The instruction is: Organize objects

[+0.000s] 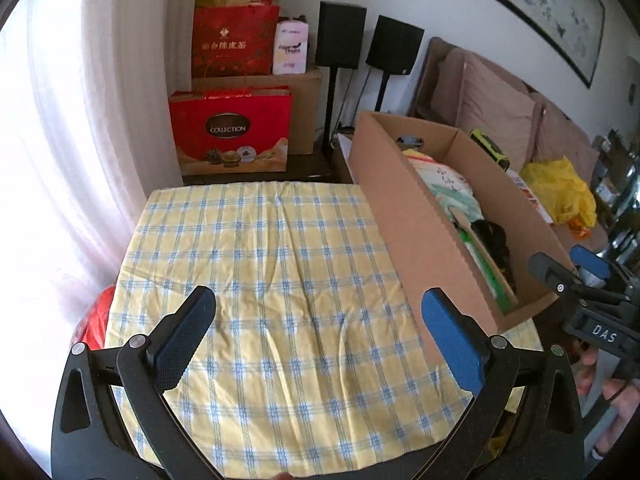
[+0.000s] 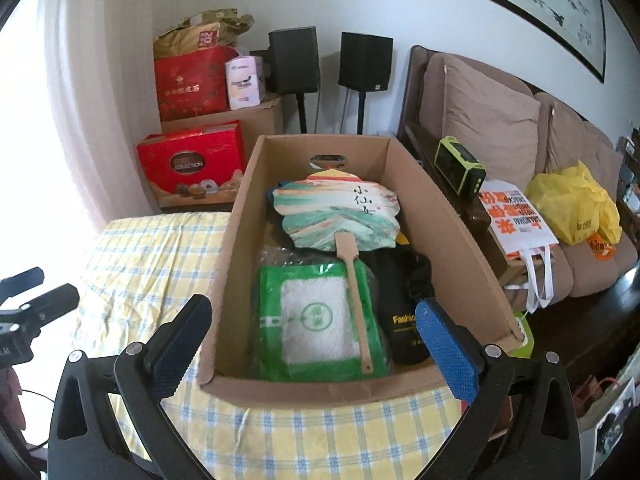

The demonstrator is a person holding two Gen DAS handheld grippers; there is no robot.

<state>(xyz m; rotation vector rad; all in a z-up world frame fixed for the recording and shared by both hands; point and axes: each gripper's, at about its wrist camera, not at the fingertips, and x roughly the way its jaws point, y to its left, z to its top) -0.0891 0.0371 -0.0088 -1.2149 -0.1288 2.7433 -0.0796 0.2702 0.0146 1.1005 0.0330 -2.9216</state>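
**Open box on a checked cloth, both grippers empty**

The surface (image 1: 260, 280) wears a yellow cloth with blue checks, creased and bare on its left part. White curtains glow at the left; a brown sofa (image 2: 500, 120) with cushions runs along the right wall under a framed painting.

In the far corner stand two black speakers (image 1: 340, 36) on thin stands. Beside them sit two red gift bags (image 1: 230, 132), one on the floor and one raised on a plain carton, with a pale pink pack next to the upper one. One yellow plastic bag (image 2: 572, 204) and one orange-and-white tote (image 2: 516, 220) lie on the sofa side, near a green-and-black radio-like device (image 2: 460, 166).

One long cardboard box (image 2: 236, 248) rests on the right part of the cloth, open at the top. Inside lie one painted paddle fan (image 2: 340, 212) with a wooden handle, one green packet with a white centre (image 2: 316, 320) under that handle, and one black item with yellow lettering (image 2: 400, 320) at the right.

The left hand-held gripper (image 1: 318, 336) hangs released over bare cloth, nothing between its jaws. The right hand-held gripper (image 2: 312, 340) is spread wide before the near end of the box, grasping nothing.
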